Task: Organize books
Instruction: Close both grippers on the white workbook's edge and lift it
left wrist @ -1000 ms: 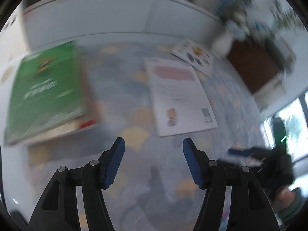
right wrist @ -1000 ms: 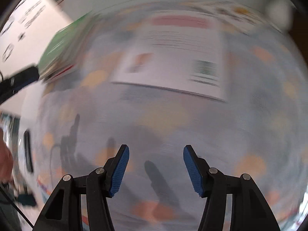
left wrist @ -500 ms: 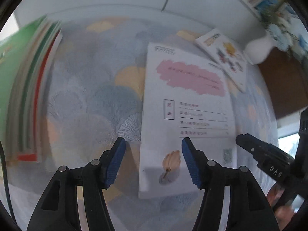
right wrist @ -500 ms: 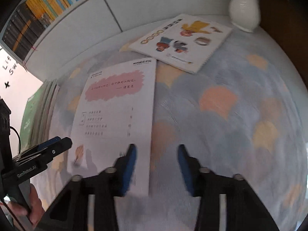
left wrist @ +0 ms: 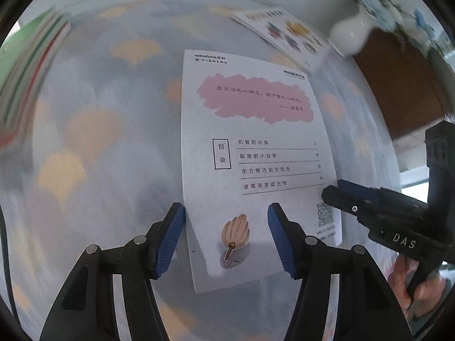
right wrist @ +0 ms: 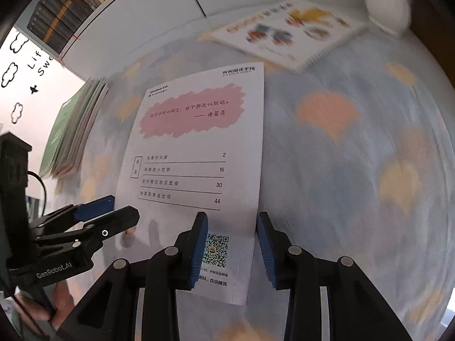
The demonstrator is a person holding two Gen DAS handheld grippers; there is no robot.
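The white booklet [right wrist: 196, 153] lies flat on the patterned cloth [right wrist: 355, 147], long axis running away from both wide-jawed grippers, left gripper [left wrist: 226, 237] and right gripper [right wrist: 231, 248], near its bottom edge, with the green book stack [right wrist: 71, 130] left and picture book [right wrist: 287, 31] beyond.

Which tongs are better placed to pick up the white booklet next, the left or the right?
Probably the right tongs: they are open and straddle the near right edge of the white booklet. The left tongs, also open, sit over its near left part, one finger just beyond the edge.
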